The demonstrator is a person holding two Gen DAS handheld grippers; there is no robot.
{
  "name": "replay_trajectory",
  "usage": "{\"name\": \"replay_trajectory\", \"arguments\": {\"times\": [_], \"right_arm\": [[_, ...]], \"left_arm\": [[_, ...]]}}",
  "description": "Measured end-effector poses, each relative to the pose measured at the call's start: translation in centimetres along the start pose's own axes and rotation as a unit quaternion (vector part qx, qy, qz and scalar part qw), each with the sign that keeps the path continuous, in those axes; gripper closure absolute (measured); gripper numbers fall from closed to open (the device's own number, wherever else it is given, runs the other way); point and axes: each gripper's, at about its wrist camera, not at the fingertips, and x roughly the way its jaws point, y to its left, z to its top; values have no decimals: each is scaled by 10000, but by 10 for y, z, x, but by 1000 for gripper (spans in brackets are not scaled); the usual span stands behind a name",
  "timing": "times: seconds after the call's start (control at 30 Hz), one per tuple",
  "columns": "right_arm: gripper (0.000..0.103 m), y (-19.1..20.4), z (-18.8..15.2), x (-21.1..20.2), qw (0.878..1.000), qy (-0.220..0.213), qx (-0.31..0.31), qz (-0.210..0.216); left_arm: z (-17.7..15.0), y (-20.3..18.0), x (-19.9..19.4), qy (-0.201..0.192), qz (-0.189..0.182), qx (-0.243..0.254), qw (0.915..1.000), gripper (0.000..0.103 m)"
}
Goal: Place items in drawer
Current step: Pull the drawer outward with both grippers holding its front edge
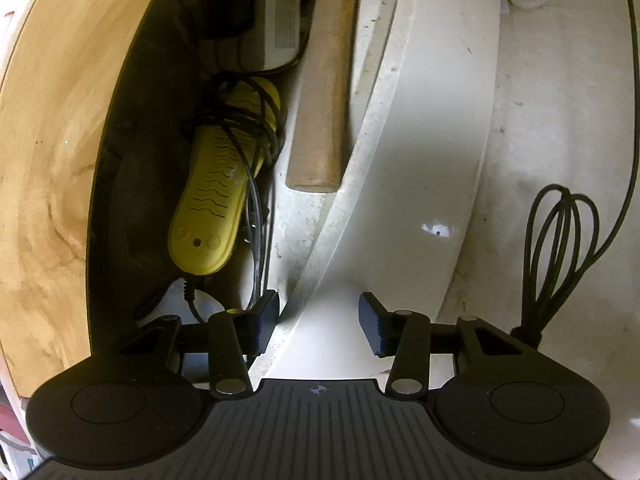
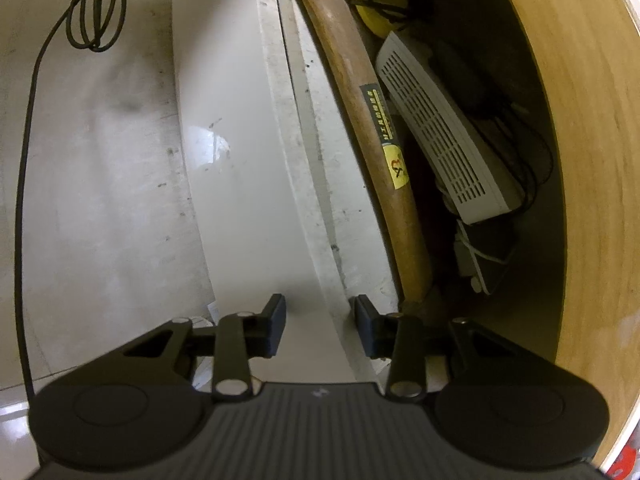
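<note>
both grippers hang over the front edge of an open drawer, a white panel with a chipped, speckled top rim that curves through the middle of each view. the left gripper has its jaws spread wide with nothing between them, one pad on the drawer's inner side and the other over the glossy white front. the right gripper is likewise parted and empty, straddling the same rim.

inside the drawer, a hammer handle of pale wood lies along the front wall, its butt end pointing toward the left gripper; the right wrist view shows a dark label with a yellow sticker on it. beside it sits a yellow shoe dryer wrapped in its black cord, and further along a white vented box, tilted, with dark cables behind it. a small white plug rests near the right gripper.

a wooden tabletop with a light grain overhangs the back of the drawer, leaving that part in shadow. outside the drawer the floor is pale, scuffed and stained. a thin black cable trails across it, bundled into a few tall loops.
</note>
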Motion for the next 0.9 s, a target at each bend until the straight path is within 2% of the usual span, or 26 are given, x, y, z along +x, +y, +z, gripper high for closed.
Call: {"name": "replay_trajectory", "arguments": {"times": [0.2, 0.53, 0.9], "right_arm": [[66, 2, -2, -9, 9998, 11, -36, 185], [71, 3, -7, -29, 9969, 24, -75, 777], [74, 5, -14, -49, 9890, 14, -222, 1464]], "left_arm": [[-2, -1, -8, 46, -189, 25, 9998, 61], [-2, -5, -23, -10, -760, 243, 9968, 61], [1, -8, -48, 47, -1464, 302, 9888, 61]]}}
